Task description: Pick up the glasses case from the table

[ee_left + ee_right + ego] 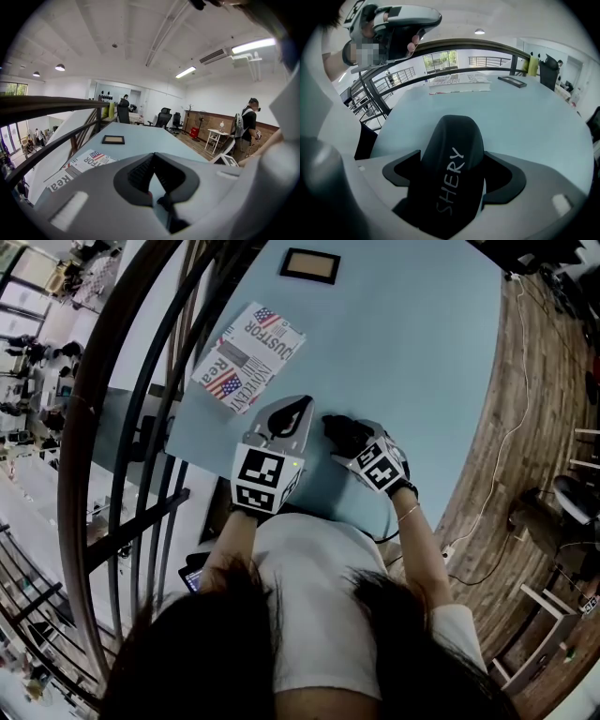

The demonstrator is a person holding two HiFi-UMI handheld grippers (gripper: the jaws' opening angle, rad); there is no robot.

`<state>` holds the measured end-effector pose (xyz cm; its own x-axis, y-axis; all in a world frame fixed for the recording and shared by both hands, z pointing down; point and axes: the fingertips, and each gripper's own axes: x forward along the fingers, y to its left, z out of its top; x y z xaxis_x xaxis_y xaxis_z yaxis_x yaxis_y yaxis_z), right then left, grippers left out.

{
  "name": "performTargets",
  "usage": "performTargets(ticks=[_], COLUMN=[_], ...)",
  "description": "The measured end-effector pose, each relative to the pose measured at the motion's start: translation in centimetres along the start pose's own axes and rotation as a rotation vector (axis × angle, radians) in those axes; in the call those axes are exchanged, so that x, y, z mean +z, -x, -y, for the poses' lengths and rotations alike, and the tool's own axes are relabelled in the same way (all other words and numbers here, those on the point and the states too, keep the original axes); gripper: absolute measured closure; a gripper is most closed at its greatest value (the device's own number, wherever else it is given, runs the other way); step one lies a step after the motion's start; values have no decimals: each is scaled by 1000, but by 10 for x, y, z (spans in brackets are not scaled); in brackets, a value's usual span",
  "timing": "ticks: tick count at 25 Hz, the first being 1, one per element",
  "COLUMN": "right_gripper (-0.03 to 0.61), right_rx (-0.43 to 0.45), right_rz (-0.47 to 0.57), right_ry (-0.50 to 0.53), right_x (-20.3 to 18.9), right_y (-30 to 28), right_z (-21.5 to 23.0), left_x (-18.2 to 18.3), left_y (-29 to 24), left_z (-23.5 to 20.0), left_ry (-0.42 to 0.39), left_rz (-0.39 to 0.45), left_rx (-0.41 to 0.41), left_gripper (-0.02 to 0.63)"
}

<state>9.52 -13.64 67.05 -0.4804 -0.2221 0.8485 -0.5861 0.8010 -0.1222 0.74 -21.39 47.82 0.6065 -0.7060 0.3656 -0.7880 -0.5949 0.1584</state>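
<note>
Two tools: my right tool (452, 174) pinches the black SHERY glasses case (451, 140), lower centre; my left tool (154, 155) sits pressed together, empty.

My head camera looks steeply down onto the table (412, 343). The camera on my left gripper (306, 407) sits low, facing along it into the room; the one on my right gripper (345, 437), tight over the glasses case (452, 159), faces the railing (459, 43). All three share the newspaper (248, 357) and frame (309, 265).
</note>
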Motion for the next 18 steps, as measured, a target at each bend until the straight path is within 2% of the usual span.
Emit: performTargets(ticks=[18], right_gripper=[199], right_rx=[-59], right_rz=[21], right_ry=[-26], right_x=[2], right_y=[-1], right_z=[6], left_x=[-1], left_y=[2], left_z=[-6], left_ry=[10], left_rz=[3], left_rx=[15], left_gripper=[557])
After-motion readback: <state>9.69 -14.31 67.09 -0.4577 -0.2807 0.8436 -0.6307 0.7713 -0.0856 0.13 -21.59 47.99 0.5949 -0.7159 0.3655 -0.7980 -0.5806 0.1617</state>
